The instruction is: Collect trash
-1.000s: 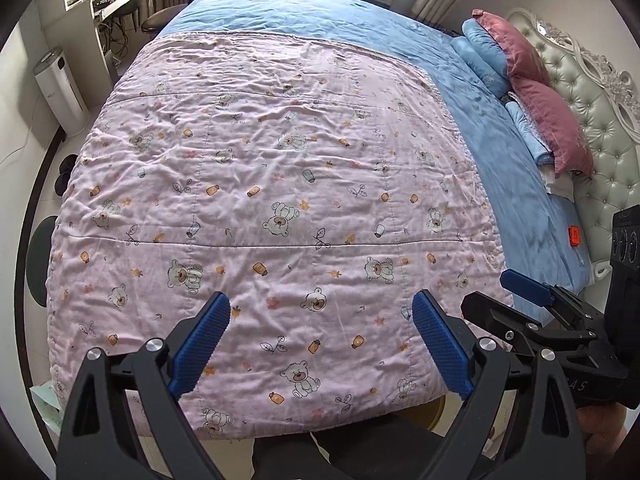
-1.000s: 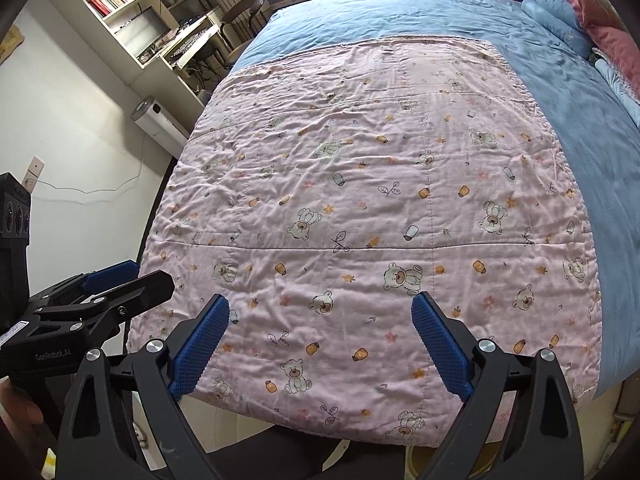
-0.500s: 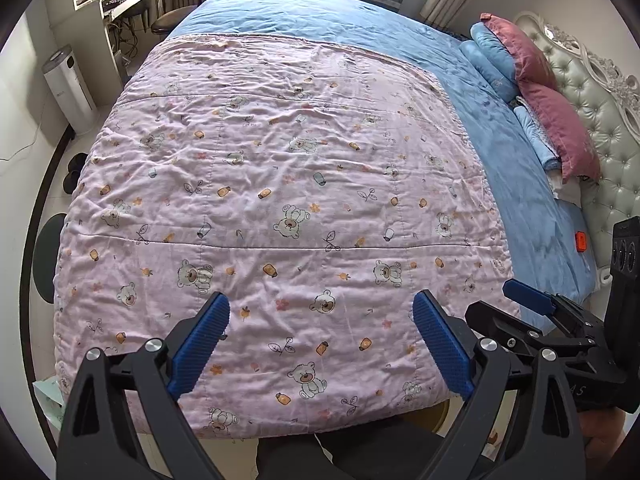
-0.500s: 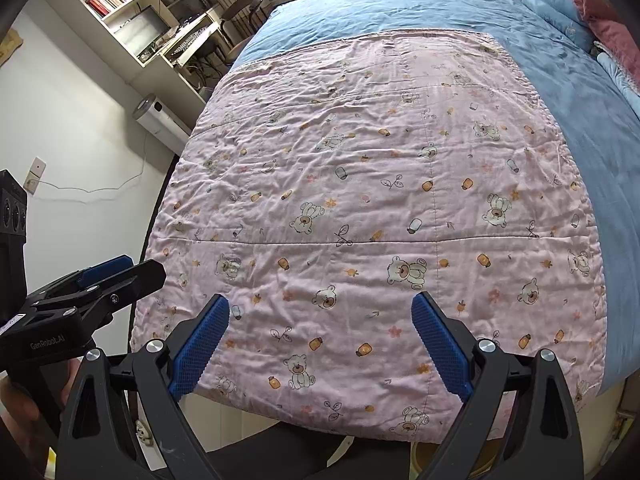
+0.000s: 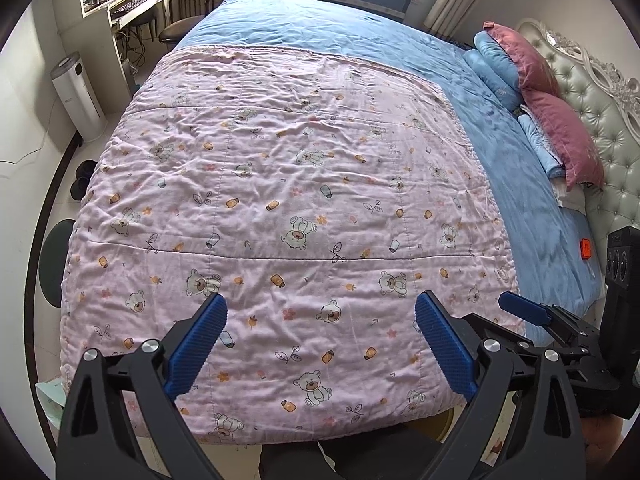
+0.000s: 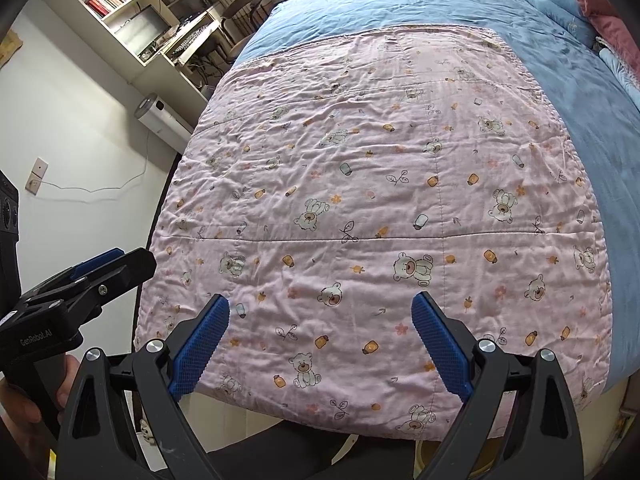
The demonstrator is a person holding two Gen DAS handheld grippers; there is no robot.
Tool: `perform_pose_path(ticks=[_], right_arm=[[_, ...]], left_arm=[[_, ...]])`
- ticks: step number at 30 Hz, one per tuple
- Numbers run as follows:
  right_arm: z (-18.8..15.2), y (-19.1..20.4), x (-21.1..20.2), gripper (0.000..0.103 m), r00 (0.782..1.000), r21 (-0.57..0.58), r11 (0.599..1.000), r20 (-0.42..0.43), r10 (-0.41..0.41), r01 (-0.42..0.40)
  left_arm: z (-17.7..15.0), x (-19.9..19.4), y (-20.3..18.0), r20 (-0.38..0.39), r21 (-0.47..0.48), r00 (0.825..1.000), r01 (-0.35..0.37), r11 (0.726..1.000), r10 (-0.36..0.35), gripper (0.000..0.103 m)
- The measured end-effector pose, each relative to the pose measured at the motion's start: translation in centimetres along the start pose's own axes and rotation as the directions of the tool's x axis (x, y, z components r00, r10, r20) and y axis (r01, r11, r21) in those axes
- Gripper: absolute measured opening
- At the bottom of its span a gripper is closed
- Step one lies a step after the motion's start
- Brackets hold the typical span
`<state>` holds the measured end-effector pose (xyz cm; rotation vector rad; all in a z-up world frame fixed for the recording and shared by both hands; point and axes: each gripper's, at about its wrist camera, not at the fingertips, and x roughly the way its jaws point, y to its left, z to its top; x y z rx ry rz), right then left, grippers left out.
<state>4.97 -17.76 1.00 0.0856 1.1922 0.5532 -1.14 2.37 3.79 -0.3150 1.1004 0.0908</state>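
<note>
The left gripper (image 5: 320, 340) and the right gripper (image 6: 320, 340) are held side by side above the near edge of the pink quilt (image 5: 280, 200), each with its blue pads spread wide and nothing between them. The quilt is spread flat over a blue sheet (image 5: 520, 168), with red pillows (image 5: 560, 132) stacked beyond the quilt's right edge against a tufted headboard (image 5: 612, 152), and a white tower appliance (image 5: 78, 96) standing on the floor off the quilt's left side. No trash can be made out on the quilt; only a small orange item (image 5: 585, 249) is seen on the sheet just right of the quilt, and what it is cannot be told.
</note>
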Motion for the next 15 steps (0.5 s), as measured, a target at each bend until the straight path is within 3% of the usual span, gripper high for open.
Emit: perform_pose_path(ticks=[5,15], right_arm=[[0.2,0.0,0.1,0.089,1.000,-0.001,1.000,0.001,-0.003,0.003],[0.6,-0.4,0.4,0.089,1.000,0.010,1.000,-0.001,-0.003,0.003]], left_arm=[[0.3,0.2,-0.2,0.003,0.019,1.000,-0.020,1.000,0.020,0.095],[0.6,1.1,0.4,-0.035,-0.027,0.999,0.003,1.000,-0.004,0.099]])
